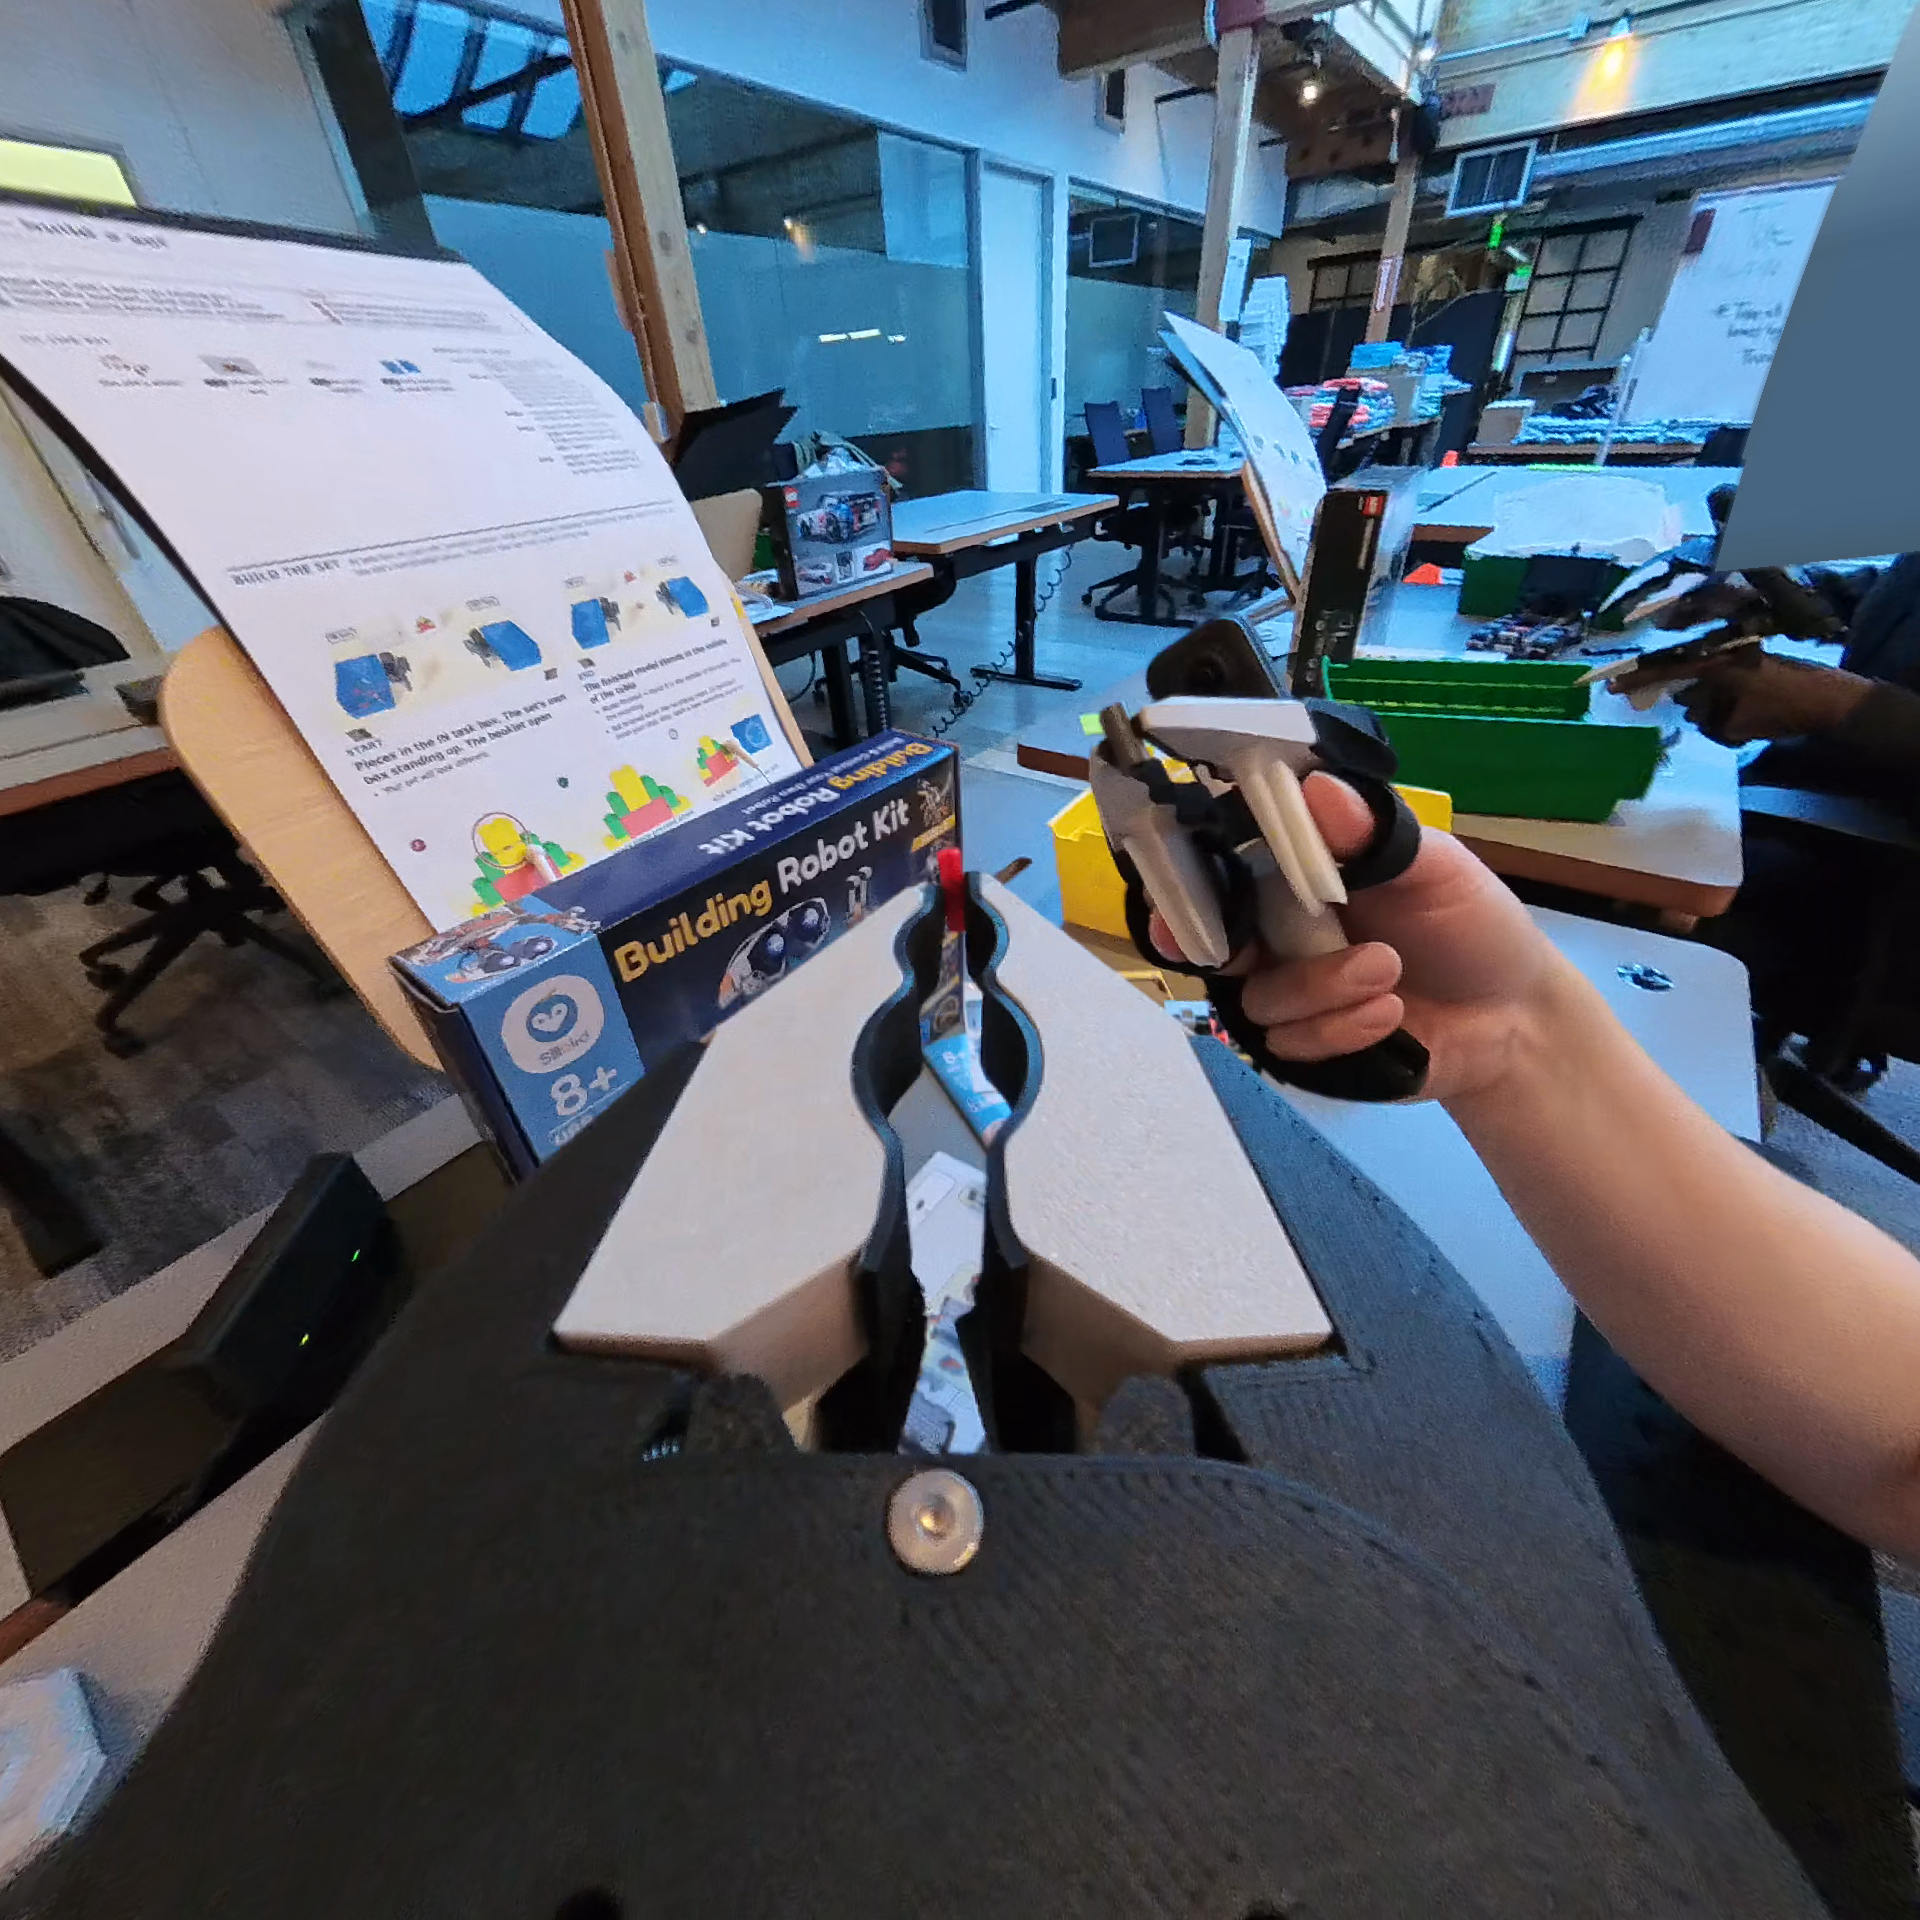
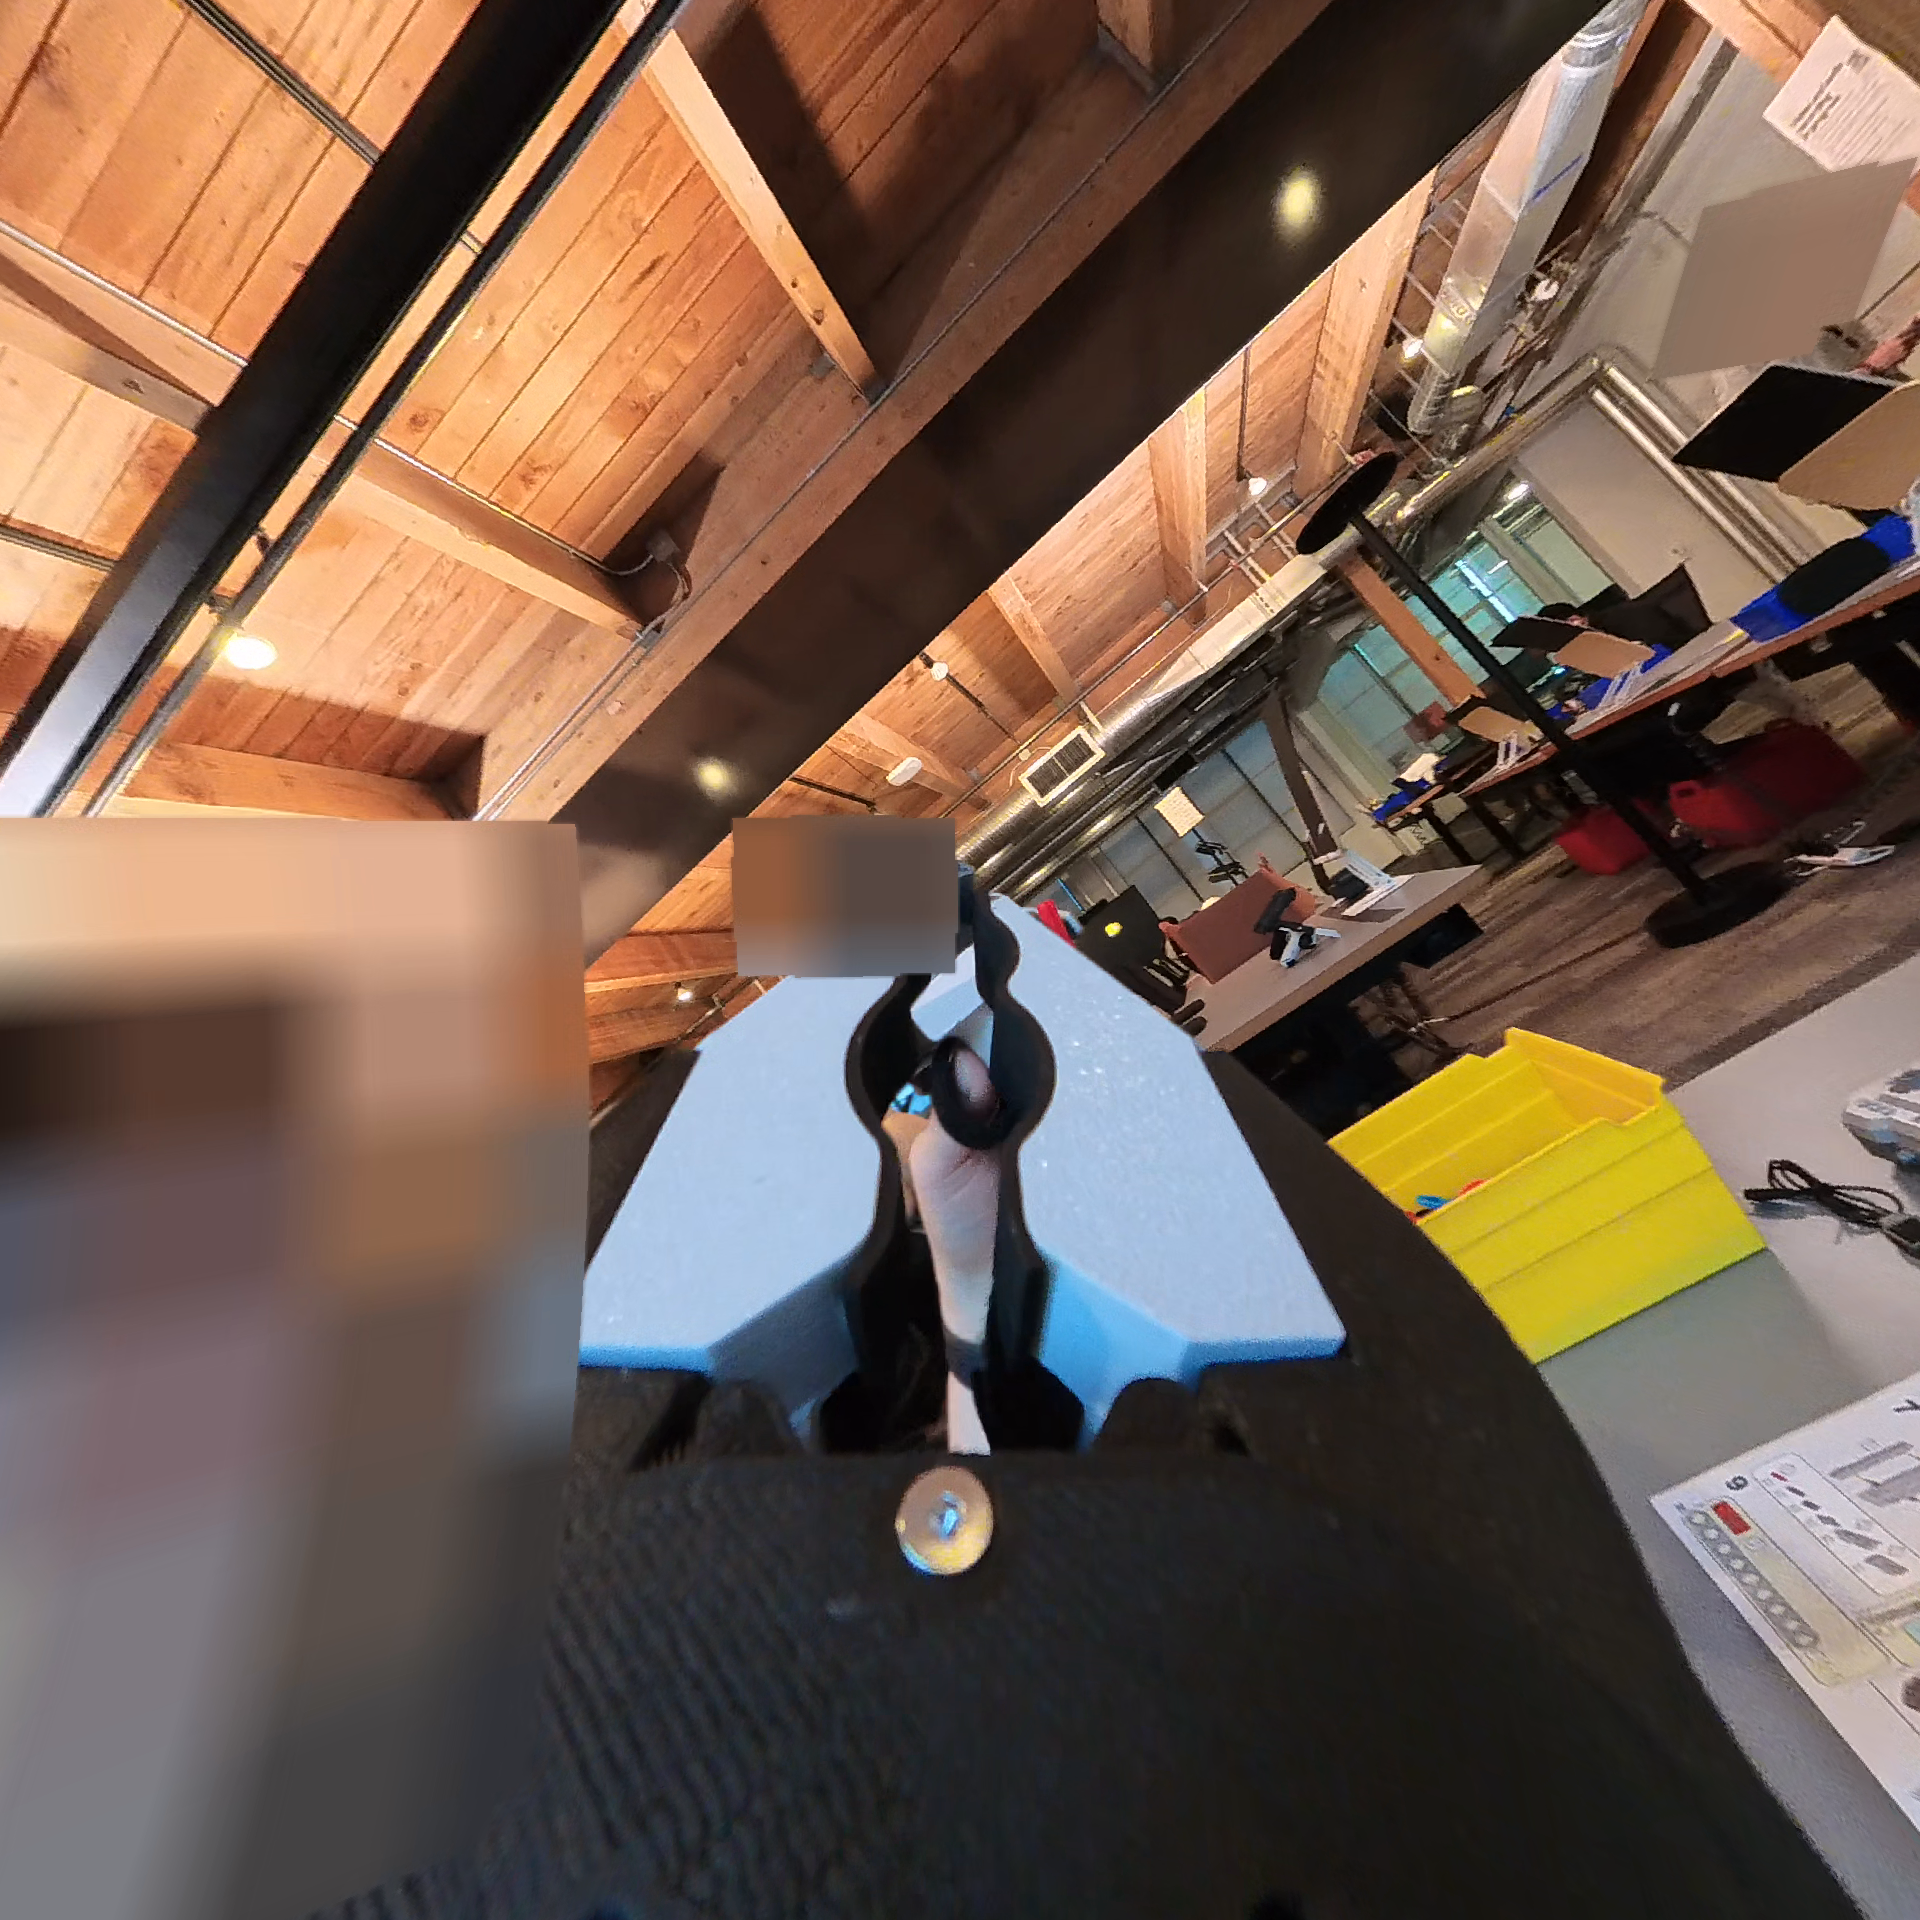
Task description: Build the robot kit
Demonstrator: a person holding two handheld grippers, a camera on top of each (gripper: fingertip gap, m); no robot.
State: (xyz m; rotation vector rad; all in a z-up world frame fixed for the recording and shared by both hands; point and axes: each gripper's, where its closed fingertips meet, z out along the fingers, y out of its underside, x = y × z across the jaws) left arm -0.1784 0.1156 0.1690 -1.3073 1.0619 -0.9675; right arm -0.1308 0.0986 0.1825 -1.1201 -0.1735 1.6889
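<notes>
Red piece (image 1: pixel 950 883) sits pinched at the closed left fingers' tips; right fingers closed, apparently empty.

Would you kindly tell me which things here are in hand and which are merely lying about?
In hand: left tool shut on red piece; right tool held in a hand.
Lying about: blue box, instruction sheet, yellow bin, booklet.

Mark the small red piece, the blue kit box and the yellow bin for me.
small red piece (image 1: pixel 949 878), left wrist view, its upper end above the jaws.
blue kit box (image 1: pixel 665 935), left wrist view, long printed side.
yellow bin (image 2: pixel 1600 1236), right wrist view, outer side wall.
</notes>
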